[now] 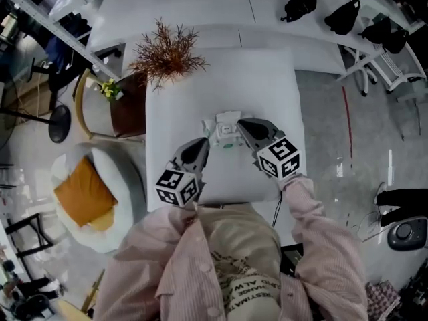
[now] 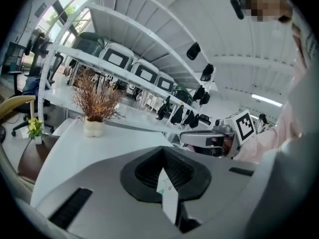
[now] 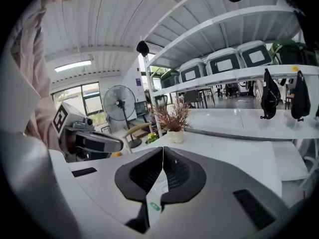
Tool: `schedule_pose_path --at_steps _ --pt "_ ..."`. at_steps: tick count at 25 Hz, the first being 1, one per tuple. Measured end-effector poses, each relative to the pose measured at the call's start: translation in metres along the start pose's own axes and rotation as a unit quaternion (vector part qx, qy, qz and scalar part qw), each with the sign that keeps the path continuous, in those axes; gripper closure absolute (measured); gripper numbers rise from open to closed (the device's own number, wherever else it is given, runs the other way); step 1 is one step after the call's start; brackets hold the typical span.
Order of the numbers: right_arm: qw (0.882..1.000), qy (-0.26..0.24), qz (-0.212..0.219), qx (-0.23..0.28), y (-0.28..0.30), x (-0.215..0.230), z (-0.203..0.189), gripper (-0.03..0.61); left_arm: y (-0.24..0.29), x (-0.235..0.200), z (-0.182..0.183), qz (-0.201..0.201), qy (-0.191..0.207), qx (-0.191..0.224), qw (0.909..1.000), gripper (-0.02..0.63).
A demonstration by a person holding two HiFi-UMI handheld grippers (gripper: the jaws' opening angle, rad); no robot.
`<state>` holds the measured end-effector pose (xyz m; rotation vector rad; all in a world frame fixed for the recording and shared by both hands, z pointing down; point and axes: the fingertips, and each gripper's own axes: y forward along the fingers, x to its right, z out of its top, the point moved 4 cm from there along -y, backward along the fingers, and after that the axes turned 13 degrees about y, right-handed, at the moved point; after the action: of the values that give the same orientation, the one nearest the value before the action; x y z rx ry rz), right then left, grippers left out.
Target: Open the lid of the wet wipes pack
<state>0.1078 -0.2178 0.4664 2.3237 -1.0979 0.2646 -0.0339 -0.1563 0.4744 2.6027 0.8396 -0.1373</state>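
Note:
The wet wipes pack [image 1: 226, 130], white with green print, hangs between my two grippers over the white table [image 1: 267, 85]. My left gripper [image 1: 205, 142] is shut on the pack's near left edge. In the left gripper view a thin white flap of the pack [image 2: 169, 198] sticks out from between the closed jaws of the left gripper [image 2: 163, 167]. My right gripper [image 1: 240, 125] is shut on the pack's right edge. The right gripper view shows the same kind of white flap with a green mark [image 3: 154, 199] pinched in the right gripper [image 3: 163, 166]. The lid itself is hidden.
A dried plant in a white pot [image 1: 167, 53] stands at the table's far left corner. To the left are a brown side table [image 1: 128, 112] and a round chair with an orange cushion [image 1: 83, 192]. Black bags [image 1: 299, 3] hang at the shelves beyond. A fan [image 3: 119, 104] stands further off.

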Motion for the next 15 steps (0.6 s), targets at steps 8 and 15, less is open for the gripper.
schedule_pose_path --at_steps 8,15 --pt "0.995 0.041 -0.012 0.086 -0.041 -0.02 0.025 0.578 -0.025 0.003 0.039 0.016 0.034 0.045 0.9983 0.617" --pt "0.989 0.056 -0.026 0.137 -0.065 -0.023 0.043 0.578 -0.039 0.004 0.062 0.032 0.05 0.074 0.9955 0.617"
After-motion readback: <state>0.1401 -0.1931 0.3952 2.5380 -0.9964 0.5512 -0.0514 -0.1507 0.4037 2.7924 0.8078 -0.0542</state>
